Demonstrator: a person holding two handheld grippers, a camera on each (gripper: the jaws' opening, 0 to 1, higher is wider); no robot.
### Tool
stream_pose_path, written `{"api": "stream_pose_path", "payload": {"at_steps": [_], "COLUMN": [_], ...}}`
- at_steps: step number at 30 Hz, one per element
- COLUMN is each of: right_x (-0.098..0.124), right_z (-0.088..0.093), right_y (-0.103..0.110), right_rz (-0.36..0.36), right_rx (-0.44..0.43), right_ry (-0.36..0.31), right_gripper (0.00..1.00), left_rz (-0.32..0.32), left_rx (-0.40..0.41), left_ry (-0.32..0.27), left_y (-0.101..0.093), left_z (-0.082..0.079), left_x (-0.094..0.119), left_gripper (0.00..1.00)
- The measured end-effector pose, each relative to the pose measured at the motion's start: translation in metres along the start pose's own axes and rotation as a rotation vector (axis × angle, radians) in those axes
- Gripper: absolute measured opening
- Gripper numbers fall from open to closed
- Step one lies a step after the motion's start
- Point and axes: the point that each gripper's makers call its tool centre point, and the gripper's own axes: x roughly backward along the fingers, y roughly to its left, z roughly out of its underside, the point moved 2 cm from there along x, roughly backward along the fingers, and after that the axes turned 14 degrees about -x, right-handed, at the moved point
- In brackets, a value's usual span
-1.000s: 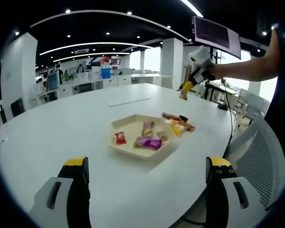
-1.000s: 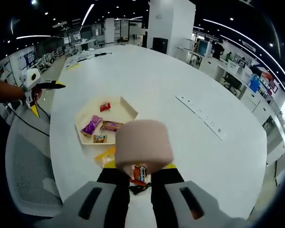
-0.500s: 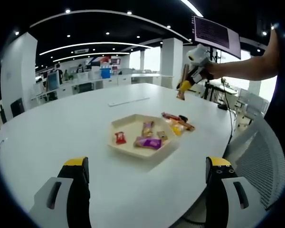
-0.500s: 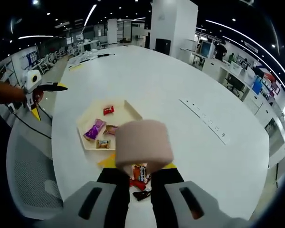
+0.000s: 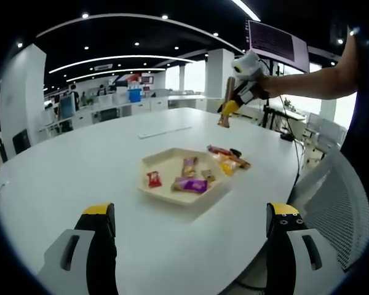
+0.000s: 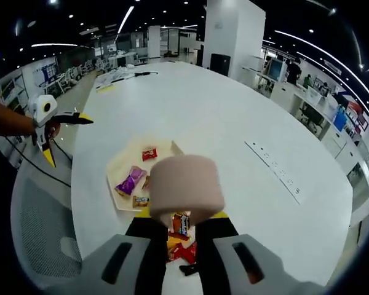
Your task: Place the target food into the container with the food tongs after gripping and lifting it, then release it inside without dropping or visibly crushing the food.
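Beige-wrapped tongs clenched in my right gripper, red snack packet seemingly pinched below. Carry step. Tray ahead-left: next lower in, ease open. Left gripper released, idle.

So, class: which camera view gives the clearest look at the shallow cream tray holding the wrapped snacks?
The left gripper view: the shallow cream tray lies fully visible, its rim and wrapped snacks unobstructed. In the right gripper view the tray is partly hidden behind a beige roll.
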Motion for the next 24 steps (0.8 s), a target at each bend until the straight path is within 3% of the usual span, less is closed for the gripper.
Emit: {"api": "stream_pose_path", "payload": {"at_steps": [24], "right_x": [-0.035], "right_z": [-0.043], "right_y": [0.045], "right_rz": [-0.084], "right_rx": [0.057], "right_ry": [-0.013], "right_gripper": [0.15], "left_rz": [-0.012], "left_rx": [-0.003], "left_ry": [-0.012], "left_y": [0.001], "left_z": [-0.003], "left_x": [0.001], "left_gripper": [0.99]}}
